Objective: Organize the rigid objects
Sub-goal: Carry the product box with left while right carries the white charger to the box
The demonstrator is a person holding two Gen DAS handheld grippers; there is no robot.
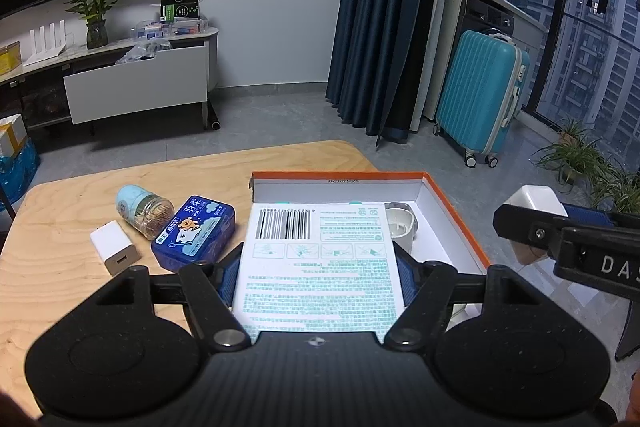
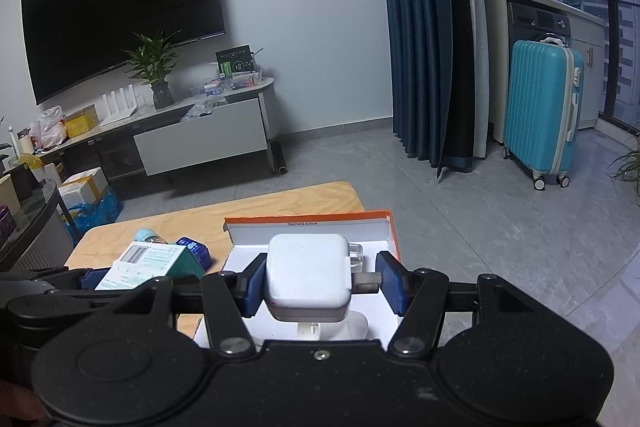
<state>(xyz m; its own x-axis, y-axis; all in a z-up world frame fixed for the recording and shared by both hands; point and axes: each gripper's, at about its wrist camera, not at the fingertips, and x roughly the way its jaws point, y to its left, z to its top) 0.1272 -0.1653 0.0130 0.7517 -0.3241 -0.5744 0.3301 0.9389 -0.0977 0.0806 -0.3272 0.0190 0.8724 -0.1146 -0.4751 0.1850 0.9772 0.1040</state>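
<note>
We find the left hand-held gripper (image 1: 318, 267) closed on a flat white carton printed with a barcode and green text (image 1: 320, 259), its blue pads pressed against both long edges. The carton is held above the near-left part of an open shallow cardboard box with an orange outer wall and white interior (image 1: 456, 211); we cannot tell whether it touches the box floor. Inside the box, just past the carton's far right corner, we note a small white round object (image 1: 400, 223), partly hidden.

The right hand-held gripper (image 2: 320, 283) is clamped on a white square charger block with rounded corners (image 2: 306, 273). The left blue pad (image 2: 254, 285) bears on the block's side; the right pad meets a dark metal prong projecting from it. The block hangs over the box interior (image 2: 372, 255). In the left wrist view the same block (image 1: 534, 201) appears beyond the box's right wall.

On the pale plywood counter (image 1: 72, 291), left of the box, we record three items close together: a blue rectangular tin with a cartoon label (image 1: 194, 233), a clear toothpick jar with a light blue cap lying on its side (image 1: 144, 211), touching or just beside the tin, and a white rectangular USB adapter (image 1: 115, 247) near the jar.
</note>
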